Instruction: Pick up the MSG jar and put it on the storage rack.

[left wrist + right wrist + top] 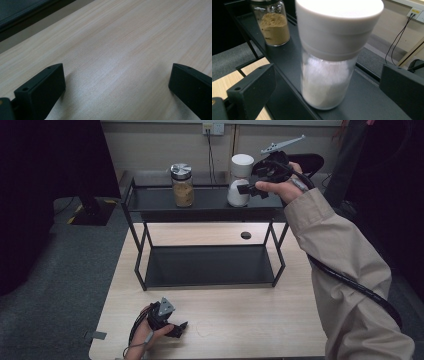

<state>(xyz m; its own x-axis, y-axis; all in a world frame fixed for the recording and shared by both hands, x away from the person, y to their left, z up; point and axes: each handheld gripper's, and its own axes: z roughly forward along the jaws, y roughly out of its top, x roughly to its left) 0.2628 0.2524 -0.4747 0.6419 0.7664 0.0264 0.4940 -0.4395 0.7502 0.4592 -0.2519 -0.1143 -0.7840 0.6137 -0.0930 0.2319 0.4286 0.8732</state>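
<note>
A clear jar of white powder with a white cap [241,180] [329,62] stands upright on the top shelf of a black metal rack [150,200]. My right gripper [247,190] [328,87] is at the jar's right side, open, with the jar between its jaws and a gap on each side. A second jar with tan powder and a silver lid [182,185] [273,25] stands farther left on the same shelf. My left gripper [181,327] [116,85] rests low over the wooden table [225,320] near its front edge, open with nothing between its jaws.
The rack's lower shelf [210,265] is bare. A small round hole [245,235] sits in the tabletop behind the rack. A wall socket with cables [213,128] is at the back. Grey carpet [60,270] lies left of the table.
</note>
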